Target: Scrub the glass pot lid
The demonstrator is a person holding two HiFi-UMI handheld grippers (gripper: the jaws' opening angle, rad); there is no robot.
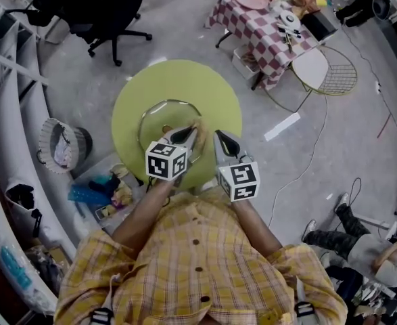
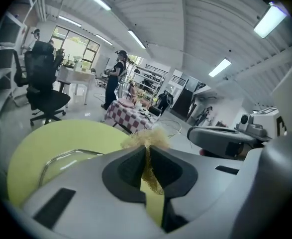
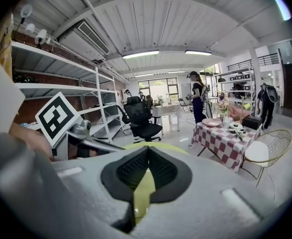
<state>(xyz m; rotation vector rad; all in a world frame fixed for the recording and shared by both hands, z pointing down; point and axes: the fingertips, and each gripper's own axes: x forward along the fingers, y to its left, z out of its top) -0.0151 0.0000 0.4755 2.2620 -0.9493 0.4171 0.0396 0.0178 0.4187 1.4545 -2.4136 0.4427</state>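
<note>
A glass pot lid [image 1: 159, 117] with a metal rim lies on the round yellow-green table [image 1: 215, 87]; its rim also shows in the left gripper view [image 2: 61, 158]. My left gripper [image 1: 190, 136] is shut on a tan scrubbing pad [image 2: 149, 139], whose frayed tuft [image 1: 198, 126] sticks out past the jaws over the lid's near right edge. My right gripper [image 1: 222, 141] hovers just to the right of it, above the table's near edge, with its jaws closed together and nothing between them [image 3: 146, 171].
A black office chair [image 1: 107, 12] stands at the back left. A checkered table [image 1: 262, 29] with dishes and a wire chair [image 1: 330, 70] are at the back right. A wire bin [image 1: 59, 144] and clutter [image 1: 97, 191] sit at the left of the table.
</note>
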